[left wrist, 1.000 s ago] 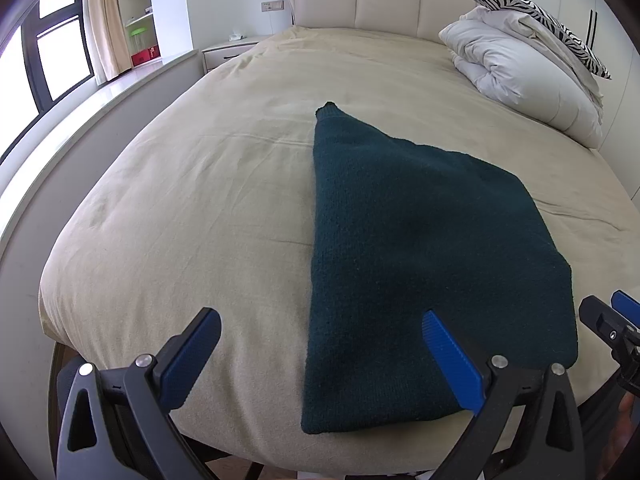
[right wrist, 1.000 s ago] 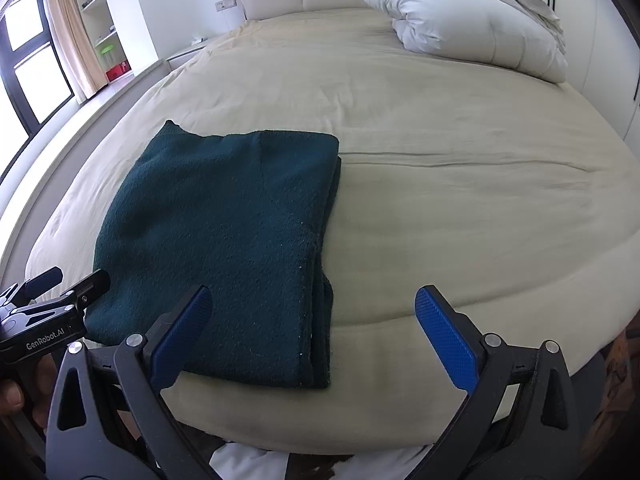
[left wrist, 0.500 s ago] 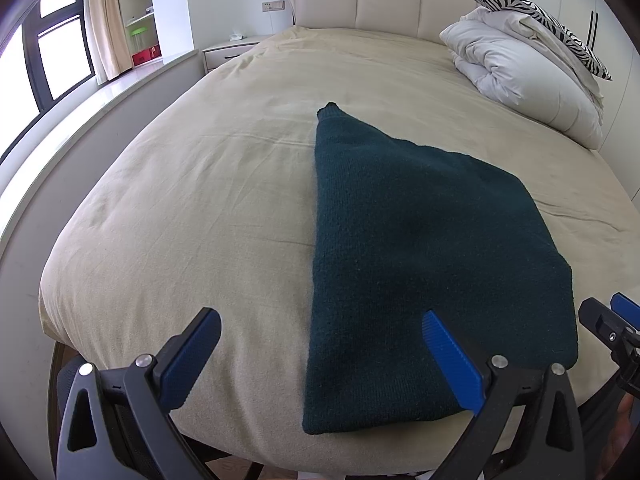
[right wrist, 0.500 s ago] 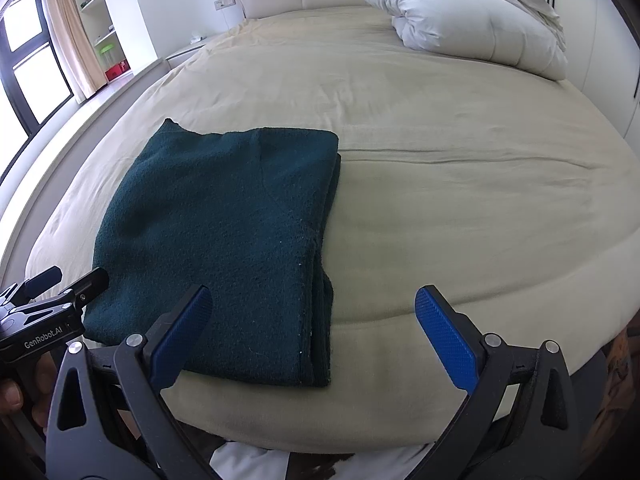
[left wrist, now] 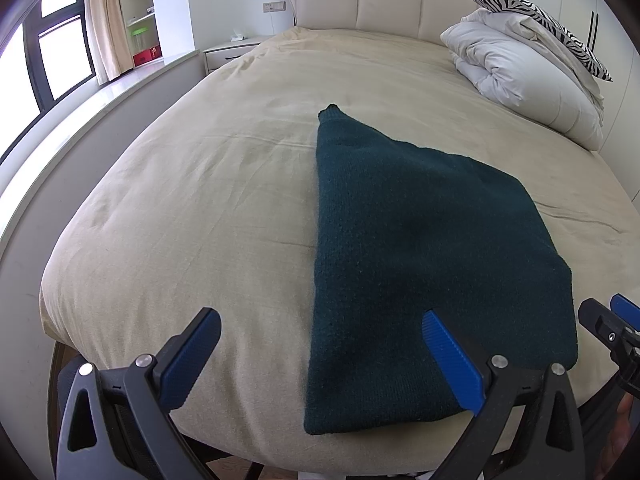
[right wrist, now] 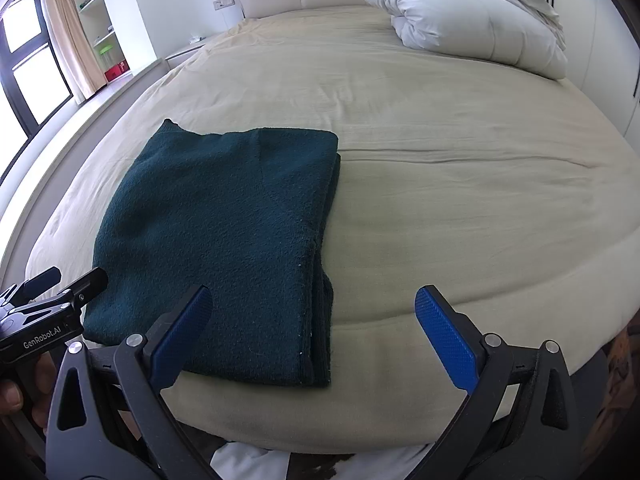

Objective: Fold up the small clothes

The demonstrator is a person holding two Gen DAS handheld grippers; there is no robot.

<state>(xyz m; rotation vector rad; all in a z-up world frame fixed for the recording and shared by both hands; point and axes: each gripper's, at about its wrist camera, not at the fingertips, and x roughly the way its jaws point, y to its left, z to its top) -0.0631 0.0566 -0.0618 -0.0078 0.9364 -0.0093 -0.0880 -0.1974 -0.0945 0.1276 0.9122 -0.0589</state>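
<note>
Dark green knitted garment point(left wrist: 420, 264), folded into a flat rectangle, lies near the foot edge of the beige-sheeted bed point(left wrist: 200, 208). Left claw point(left wrist: 320, 356) spread wide, empty, poised over the garment's left edge. Right claw point(right wrist: 312, 328) spread wide, empty, near its right folded edge. White folded duvet point(right wrist: 472, 20) by the headboard.

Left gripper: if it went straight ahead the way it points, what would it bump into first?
Probably the bed. The left gripper is open and aims at the beige cover, just beside the left edge of the green sweater. Depth is hard to judge, so it might brush that edge.
</note>
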